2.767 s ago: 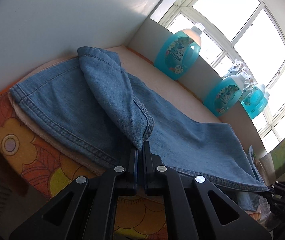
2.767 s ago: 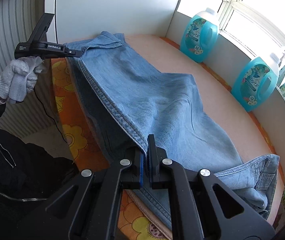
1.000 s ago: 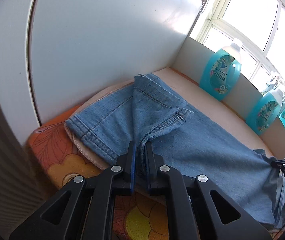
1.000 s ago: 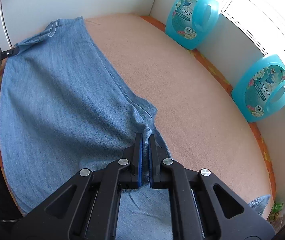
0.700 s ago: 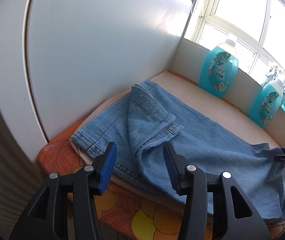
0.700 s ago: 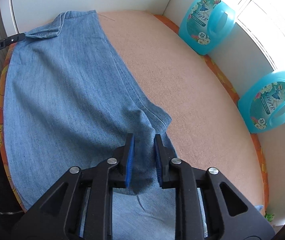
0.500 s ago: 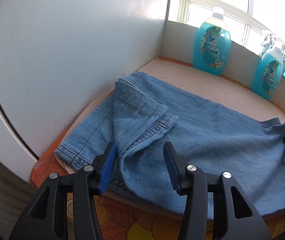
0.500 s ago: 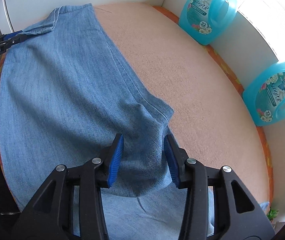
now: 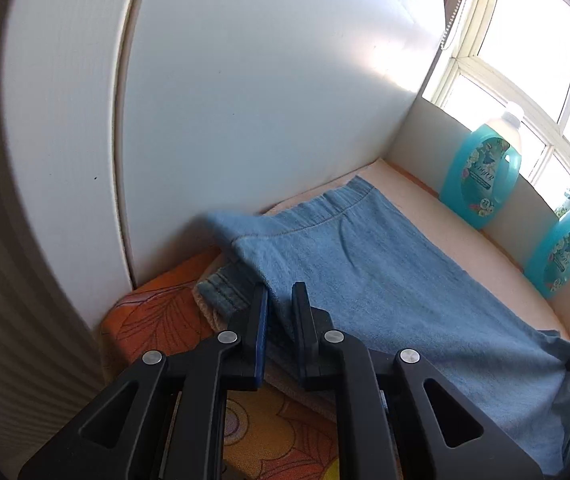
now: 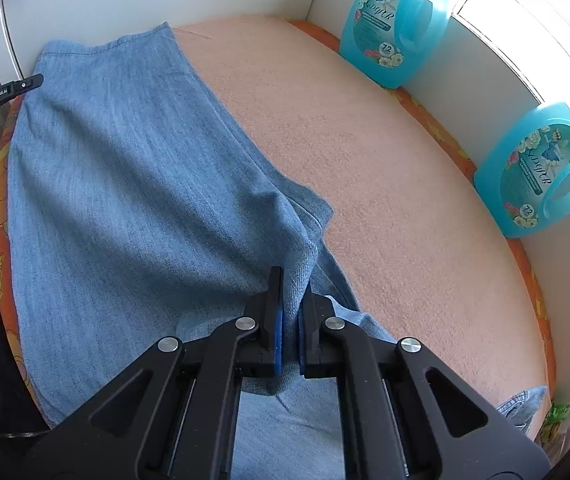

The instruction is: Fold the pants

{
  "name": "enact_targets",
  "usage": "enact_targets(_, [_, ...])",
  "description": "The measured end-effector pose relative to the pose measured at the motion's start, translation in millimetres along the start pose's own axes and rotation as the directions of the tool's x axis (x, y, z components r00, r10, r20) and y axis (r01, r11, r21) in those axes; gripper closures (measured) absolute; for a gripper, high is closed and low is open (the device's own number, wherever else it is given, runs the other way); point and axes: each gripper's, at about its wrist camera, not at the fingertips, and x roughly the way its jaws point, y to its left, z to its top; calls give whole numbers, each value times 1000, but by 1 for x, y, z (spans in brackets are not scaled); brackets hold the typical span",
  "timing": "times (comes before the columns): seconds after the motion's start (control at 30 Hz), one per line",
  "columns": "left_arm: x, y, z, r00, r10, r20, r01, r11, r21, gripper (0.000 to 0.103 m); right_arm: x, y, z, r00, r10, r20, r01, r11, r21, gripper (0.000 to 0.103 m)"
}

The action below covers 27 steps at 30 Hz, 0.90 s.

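Observation:
Blue denim pants (image 9: pixel 385 276) lie spread on a peach towel-covered board (image 10: pixel 365 160). In the left wrist view my left gripper (image 9: pixel 281 300) is closing on the near leg-end corner of the pants, jaws a narrow gap apart with denim between them. In the right wrist view the pants (image 10: pixel 125 184) stretch away to the left; my right gripper (image 10: pixel 291 280) pinches a raised fold of denim near the crotch seam. The left gripper (image 10: pixel 25 84) shows at the far left edge of that view.
Two turquoise detergent bottles (image 10: pixel 395 24) (image 10: pixel 541 172) stand along the white back wall by the window. A white panel (image 9: pixel 245 100) closes the left end. An orange flowered cover (image 9: pixel 157 320) shows under the towel at the near edge.
Both grippers opened about 0.7 s ago, then moved in and closed down again on the denim. The folded-over leg end now lies flatter.

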Motion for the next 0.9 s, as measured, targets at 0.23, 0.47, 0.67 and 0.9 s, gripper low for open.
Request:
enact_targets(0.23, [-18,-10,-4,1000,-4,7,3,996,89,93,-4,-4,1,1000,-10,19,9,999,34,92])
enact_targets(0.47, [-42,-55,-1,996,-88,31,78,968,237,81,-59,-30,-35,983,-17,181,-29,969,247,59])
enact_targets(0.67, [-50,-115,-8,968,-249,-32,244,905,349,65,-108,-56,-109,954,-148,259,6,876,482,41])
enact_targets(0.9, [-60,-185,-36,893,-418,-168,448,779,438,65,-140,-90,-218,941,-271,203,39,684,729,40])
